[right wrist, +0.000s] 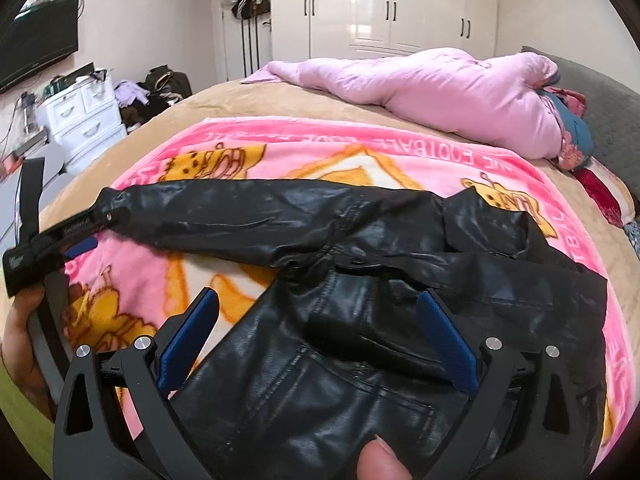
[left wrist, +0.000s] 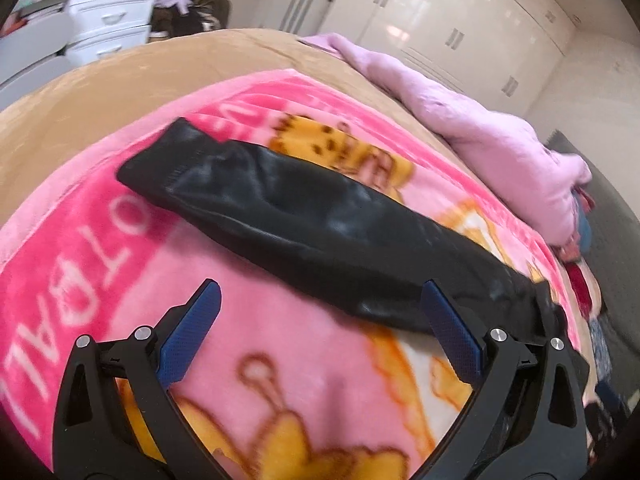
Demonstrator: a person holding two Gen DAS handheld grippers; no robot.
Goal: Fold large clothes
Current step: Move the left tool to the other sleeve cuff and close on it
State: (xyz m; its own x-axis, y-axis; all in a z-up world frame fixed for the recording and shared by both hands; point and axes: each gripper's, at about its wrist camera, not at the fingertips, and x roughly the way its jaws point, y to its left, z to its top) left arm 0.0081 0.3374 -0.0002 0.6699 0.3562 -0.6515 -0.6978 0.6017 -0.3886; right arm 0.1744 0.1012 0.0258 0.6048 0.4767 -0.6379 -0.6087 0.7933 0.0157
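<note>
Bedroom, a bed (right wrist: 224,100) spread with a pink cartoon blanket (right wrist: 400,156): folding barely begun.

A black leather jacket (right wrist: 320,368) lies on the blanket through the middle and bottom of the right wrist view, its body rumpled and one sleeve (left wrist: 280,216) stretched flat toward the left. In the left wrist view the left claw (left wrist: 320,332) hovers at bottom centre near that sleeve, jaws apart and empty. The right claw (right wrist: 316,340) hangs over the jacket's body, jaws likewise apart, gripping nothing. No fold looks finished; sleeve and body appear yet to be brought in. A pink quilt (right wrist: 440,88) is heaped at upper right.
</note>
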